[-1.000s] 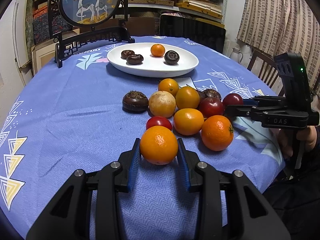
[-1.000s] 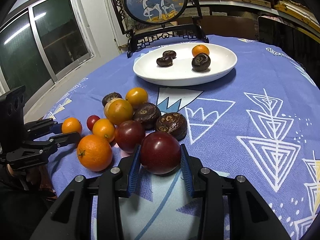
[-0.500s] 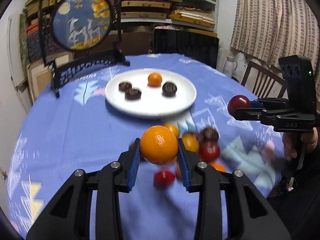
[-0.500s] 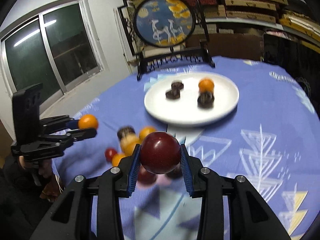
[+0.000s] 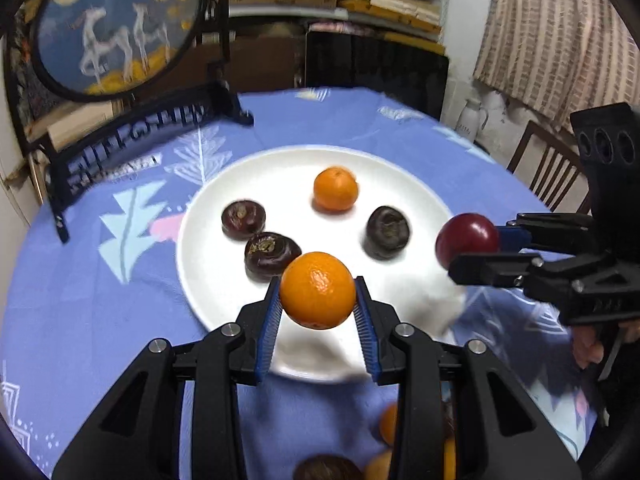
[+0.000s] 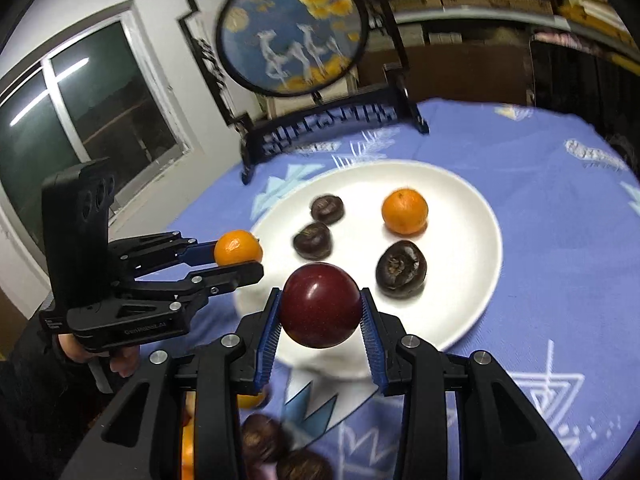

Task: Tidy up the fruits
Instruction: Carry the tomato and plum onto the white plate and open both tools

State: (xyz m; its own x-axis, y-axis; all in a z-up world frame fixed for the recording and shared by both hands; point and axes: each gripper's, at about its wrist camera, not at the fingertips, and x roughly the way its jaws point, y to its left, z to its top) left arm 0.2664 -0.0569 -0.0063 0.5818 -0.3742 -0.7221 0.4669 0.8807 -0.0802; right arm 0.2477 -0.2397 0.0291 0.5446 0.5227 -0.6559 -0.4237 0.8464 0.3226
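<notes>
My left gripper (image 5: 317,312) is shut on an orange (image 5: 317,290) and holds it in the air over the near rim of the white plate (image 5: 208,240); the orange also shows in the right wrist view (image 6: 237,247). My right gripper (image 6: 320,320) is shut on a dark red plum (image 6: 320,305), held above the plate's near edge (image 6: 476,292); the plum shows at the plate's right side in the left wrist view (image 5: 466,240). The plate holds a small orange (image 5: 335,189) and three dark brown fruits (image 5: 387,232).
Several loose fruits (image 5: 384,456) lie on the blue tablecloth (image 5: 80,300) below my grippers, partly hidden by the fingers. A round painted screen on a black stand (image 5: 120,24) is behind the plate. A wooden chair (image 5: 552,176) is at the right.
Both grippers have moved forward with their fruit, from above the loose pile to over the plate's near edge. The plate looks much closer and larger.
</notes>
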